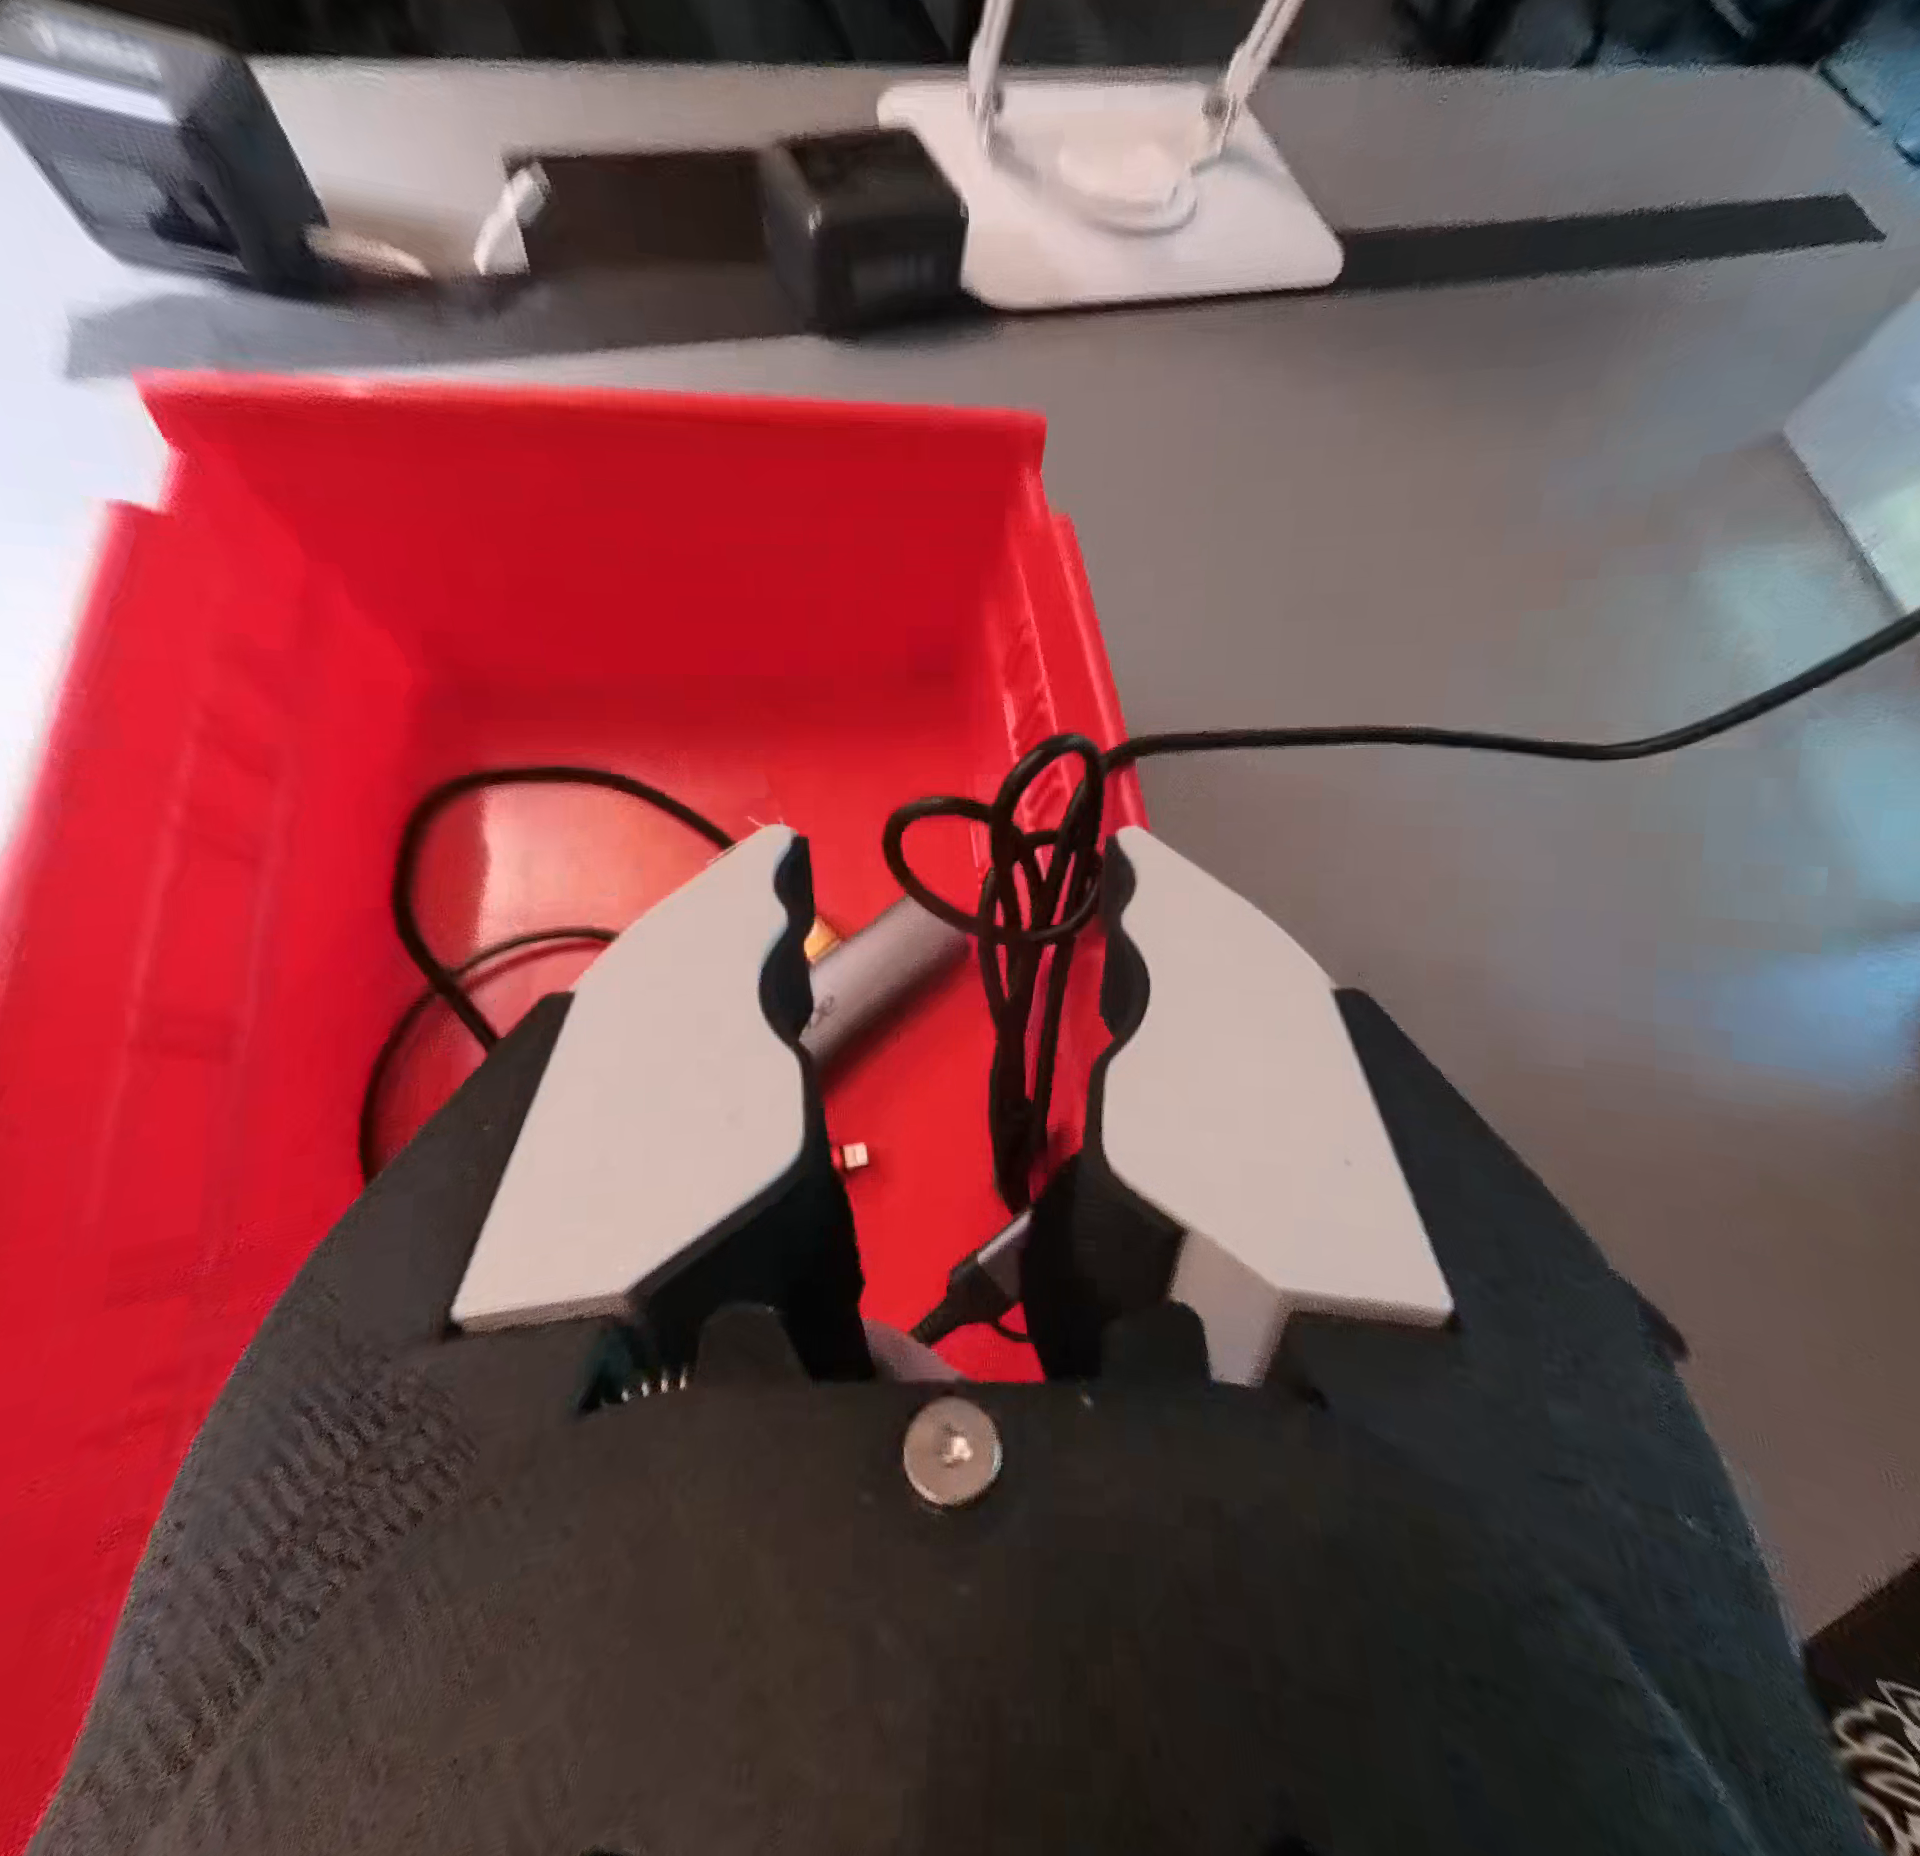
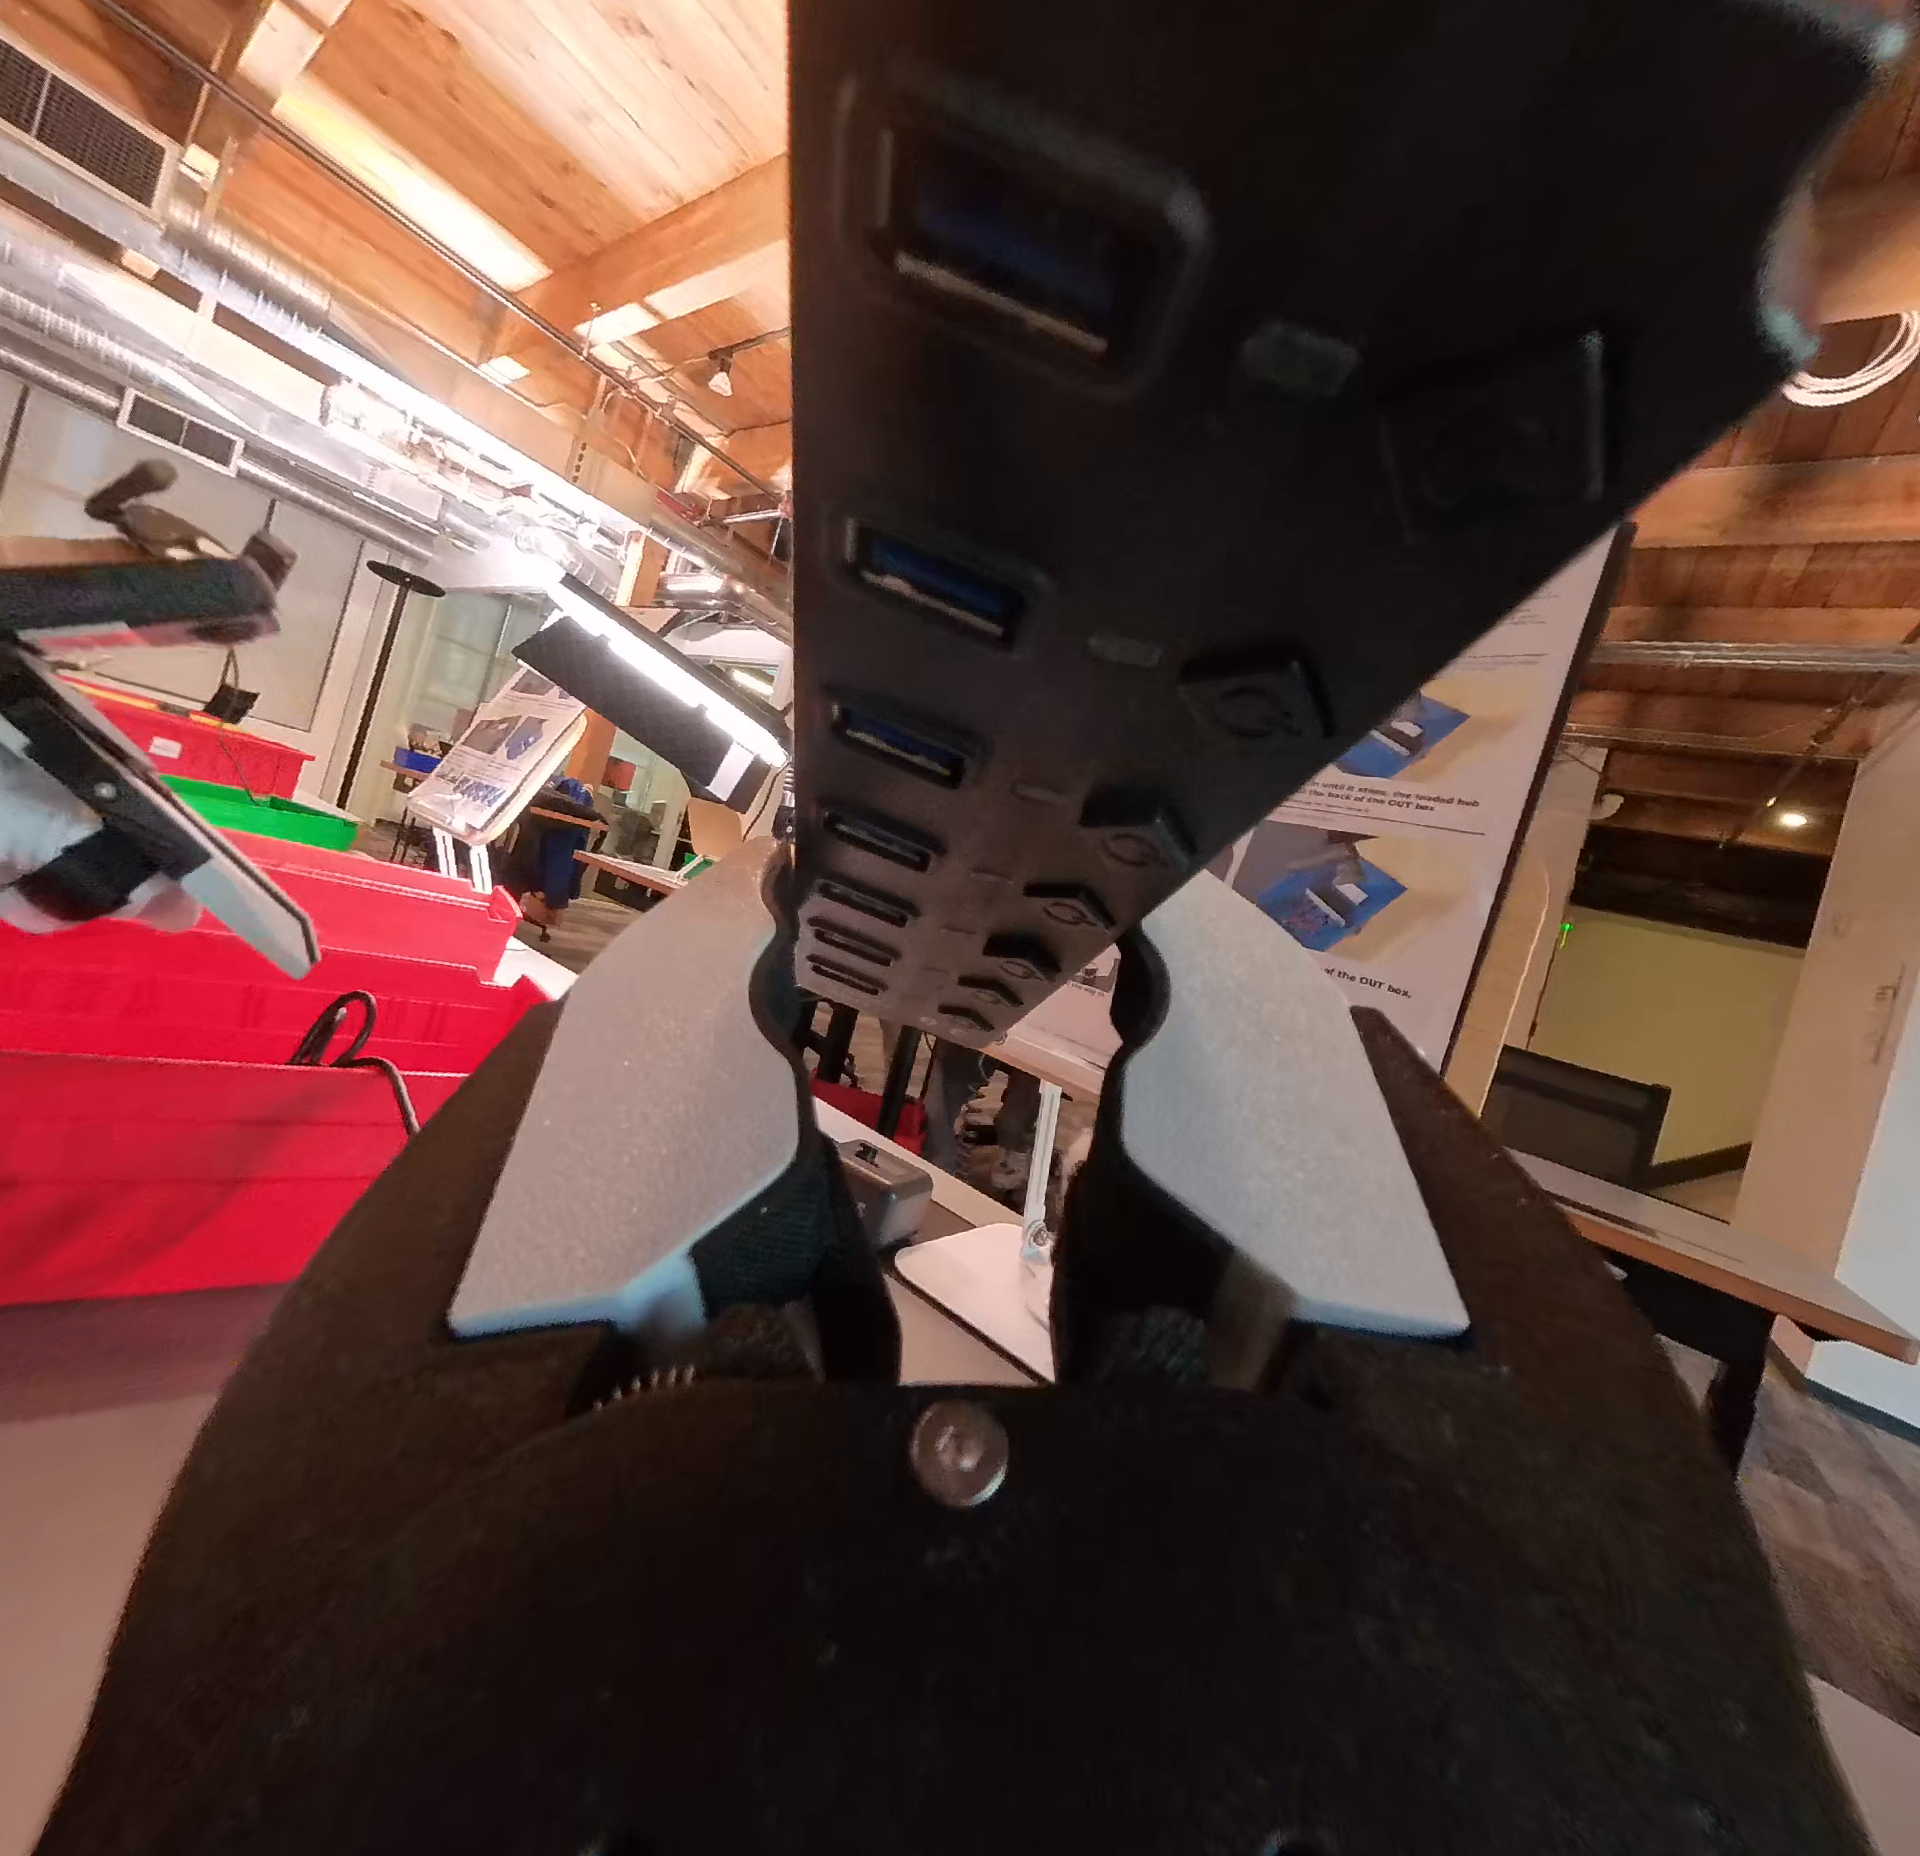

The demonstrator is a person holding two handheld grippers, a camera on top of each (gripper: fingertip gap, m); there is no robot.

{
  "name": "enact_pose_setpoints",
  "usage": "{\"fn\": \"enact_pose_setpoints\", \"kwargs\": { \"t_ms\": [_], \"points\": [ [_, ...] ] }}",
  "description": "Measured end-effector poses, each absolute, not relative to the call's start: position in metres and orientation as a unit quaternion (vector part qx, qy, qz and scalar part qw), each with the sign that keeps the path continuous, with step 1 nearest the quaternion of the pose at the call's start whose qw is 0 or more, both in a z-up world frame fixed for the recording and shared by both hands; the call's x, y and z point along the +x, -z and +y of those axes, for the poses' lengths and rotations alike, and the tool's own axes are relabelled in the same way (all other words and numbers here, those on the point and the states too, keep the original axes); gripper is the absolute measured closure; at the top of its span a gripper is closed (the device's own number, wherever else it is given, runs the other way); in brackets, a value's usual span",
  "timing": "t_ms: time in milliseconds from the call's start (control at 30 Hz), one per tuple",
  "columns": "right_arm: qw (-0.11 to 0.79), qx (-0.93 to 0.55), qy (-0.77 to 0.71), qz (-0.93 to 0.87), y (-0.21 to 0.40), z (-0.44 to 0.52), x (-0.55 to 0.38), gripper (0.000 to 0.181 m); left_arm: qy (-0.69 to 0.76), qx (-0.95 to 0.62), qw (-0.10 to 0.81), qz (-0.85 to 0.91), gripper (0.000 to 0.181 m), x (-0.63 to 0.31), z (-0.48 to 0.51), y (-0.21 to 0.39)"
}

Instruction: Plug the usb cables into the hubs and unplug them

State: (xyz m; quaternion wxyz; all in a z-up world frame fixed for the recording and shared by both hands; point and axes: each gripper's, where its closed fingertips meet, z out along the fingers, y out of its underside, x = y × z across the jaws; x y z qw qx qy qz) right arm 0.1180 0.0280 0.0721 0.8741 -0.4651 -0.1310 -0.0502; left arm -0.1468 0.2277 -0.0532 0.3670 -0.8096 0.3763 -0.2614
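My right hand-held gripper (image 2: pixel 951 933) is clamping the black USB hub (image 2: pixel 1195 435); my left hand-held gripper (image 1: pixel 951 850) is hanging open above cables (image 1: pixel 1039 871) in the red bin (image 1: pixel 582 559).

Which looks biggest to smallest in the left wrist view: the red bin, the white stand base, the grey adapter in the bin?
1. red bin, by far the largest.
2. white stand base; it sits farther back, so its true size is uncertain.
3. grey adapter, partly hidden by the left tongs.
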Motion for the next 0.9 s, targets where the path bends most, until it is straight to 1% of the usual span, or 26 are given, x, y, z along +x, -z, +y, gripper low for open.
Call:
{"fn": "enact_pose_setpoints", "kwargs": {
  "t_ms": [100, 167, 200, 267, 300, 333, 400, 500, 533, 567, 633, 700, 767, 833, 900],
  "points": [
    [0.874, -0.466, 0.046, -0.131, -0.071, 0.029, 0.117, 0.122, 0.256, -0.819, 0.350, 0.376, 0.129, -0.144, 0.237, 0.073],
    [0.872, -0.468, 0.046, -0.132, -0.070, 0.030, 0.117, 0.122, 0.278, -0.815, 0.328, 0.387, 0.138, -0.133, 0.236, 0.083],
    [0.872, -0.469, 0.047, -0.134, -0.070, 0.030, 0.116, 0.122, 0.291, -0.809, 0.316, 0.401, 0.145, -0.126, 0.232, 0.087],
    [0.871, -0.470, 0.047, -0.137, -0.069, 0.030, 0.115, 0.122, 0.289, -0.800, 0.328, 0.411, 0.148, -0.124, 0.237, 0.086],
    [0.870, -0.470, 0.044, -0.139, -0.069, 0.030, 0.114, 0.122, 0.275, -0.796, 0.349, 0.410, 0.149, -0.127, 0.241, 0.079],
    [0.870, -0.471, 0.041, -0.142, -0.069, 0.031, 0.112, 0.122, 0.251, -0.784, 0.398, 0.405, 0.149, -0.132, 0.249, 0.065],
    [0.868, -0.473, 0.036, -0.147, -0.068, 0.031, 0.109, 0.122, 0.212, -0.736, 0.518, 0.381, 0.149, -0.141, 0.257, 0.017],
    [0.864, -0.478, 0.030, -0.156, -0.067, 0.033, 0.105, 0.122, 0.221, -0.591, 0.692, 0.351, 0.150, -0.137, 0.229, -0.074],
    [0.862, -0.482, 0.029, -0.158, -0.067, 0.033, 0.105, 0.122, 0.241, -0.539, 0.725, 0.354, 0.150, -0.129, 0.210, -0.097],
    [0.859, -0.486, 0.025, -0.160, -0.067, 0.033, 0.105, 0.122, 0.274, -0.494, 0.739, 0.367, 0.150, -0.116, 0.190, -0.113],
    [0.847, -0.503, 0.005, -0.169, -0.064, 0.035, 0.105, 0.122, 0.377, -0.426, 0.709, 0.417, 0.150, -0.079, 0.148, -0.130],
    [0.819, -0.545, -0.028, -0.176, -0.053, 0.041, 0.105, 0.122, 0.464, -0.414, 0.640, 0.452, 0.151, -0.042, 0.124, -0.127],
    [0.763, -0.616, -0.071, -0.183, -0.030, 0.051, 0.105, 0.122, 0.493, -0.439, 0.571, 0.489, 0.151, -0.006, 0.117, -0.102],
    [0.680, -0.700, -0.117, -0.182, 0.005, 0.058, 0.107, 0.122, 0.504, -0.470, 0.506, 0.519, 0.150, 0.023, 0.116, -0.063],
    [0.611, -0.757, -0.163, -0.163, 0.037, 0.061, 0.110, 0.122, 0.528, -0.476, 0.460, 0.532, 0.151, 0.043, 0.111, -0.029]
  ]
}}
